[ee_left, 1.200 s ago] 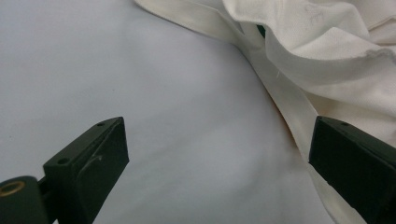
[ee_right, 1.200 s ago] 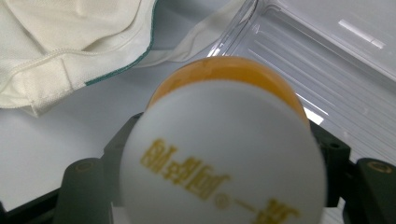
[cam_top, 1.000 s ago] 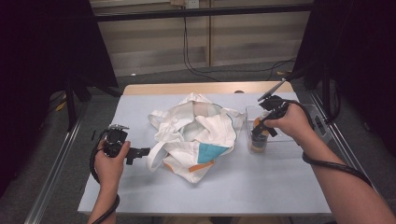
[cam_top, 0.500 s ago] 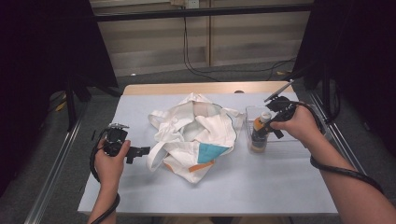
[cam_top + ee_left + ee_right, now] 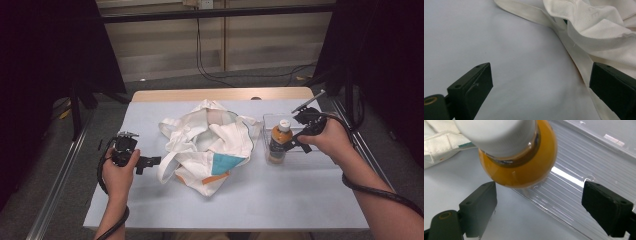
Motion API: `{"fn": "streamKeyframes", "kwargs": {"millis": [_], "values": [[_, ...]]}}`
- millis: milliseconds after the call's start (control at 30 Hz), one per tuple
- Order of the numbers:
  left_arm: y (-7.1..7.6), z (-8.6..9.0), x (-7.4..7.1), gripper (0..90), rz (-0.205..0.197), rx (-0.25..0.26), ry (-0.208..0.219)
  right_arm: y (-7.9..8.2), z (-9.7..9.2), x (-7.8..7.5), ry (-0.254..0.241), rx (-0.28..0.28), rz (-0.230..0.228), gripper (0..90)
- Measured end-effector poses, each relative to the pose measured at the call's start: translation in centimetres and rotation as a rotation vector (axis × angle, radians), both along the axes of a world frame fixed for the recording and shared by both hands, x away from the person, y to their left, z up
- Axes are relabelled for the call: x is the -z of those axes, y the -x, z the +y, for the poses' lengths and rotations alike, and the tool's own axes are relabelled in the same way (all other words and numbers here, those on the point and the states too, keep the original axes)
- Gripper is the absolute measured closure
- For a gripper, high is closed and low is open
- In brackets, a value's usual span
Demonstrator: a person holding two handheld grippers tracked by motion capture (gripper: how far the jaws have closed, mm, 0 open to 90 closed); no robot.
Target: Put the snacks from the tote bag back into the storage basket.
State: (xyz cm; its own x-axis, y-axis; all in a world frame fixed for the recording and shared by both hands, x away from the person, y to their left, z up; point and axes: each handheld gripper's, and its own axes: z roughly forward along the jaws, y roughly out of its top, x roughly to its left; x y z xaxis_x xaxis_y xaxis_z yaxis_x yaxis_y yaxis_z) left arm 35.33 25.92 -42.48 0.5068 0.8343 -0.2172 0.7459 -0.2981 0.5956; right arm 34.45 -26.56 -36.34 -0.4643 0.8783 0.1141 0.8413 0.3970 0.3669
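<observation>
the right gripper (image 5: 298,143) sits just beside the orange drink bottle with a white cap (image 5: 279,143), which stands upright against the clear ribbed plastic tray (image 5: 320,122) near the right edge of the pale blue tabletop (image 5: 260,200). its jaws have just been opening and now stand spread, with nothing pinched between them. the left gripper (image 5: 150,161) rests near the left edge, jaws spread wide, beside a strap of the crumpled white cloth tote bag with teal and orange patches (image 5: 212,150).

risk: the bottle looks top-heavy at the tray's lip, so a brush from a withdrawing jaw could tip it.

the right gripper view shows the bottle (image 5: 521,157) clear of both pads; the high view leaves that gap uncertain.
</observation>
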Motion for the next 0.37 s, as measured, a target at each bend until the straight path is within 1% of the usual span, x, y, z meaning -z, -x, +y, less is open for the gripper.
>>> {"fn": "streamKeyframes", "kwargs": {"millis": [67, 167, 300, 367], "values": [[0.0, 0.0, 0.0, 4.6, 0.0, 0.0, 0.003, 0.3, -0.2, 0.0, -0.004, 0.012, 0.007, 12.7], [0.0, -0.1, -0.1, 4.6, 0.0, 0.004, -0.004, 0.6, -0.7, 0.2, -0.011, 0.0, -0.007, 12.5], [0.0, 0.0, -0.1, 4.6, -0.008, 0.0, -0.006, 1.1, -1.2, 0.4, -0.009, 0.01, -0.002, 12.4], [0.0, 0.0, -0.1, 4.6, -0.014, -0.007, -0.004, 1.3, -1.4, 0.5, -0.015, 0.006, -0.009, 12.3]]}}
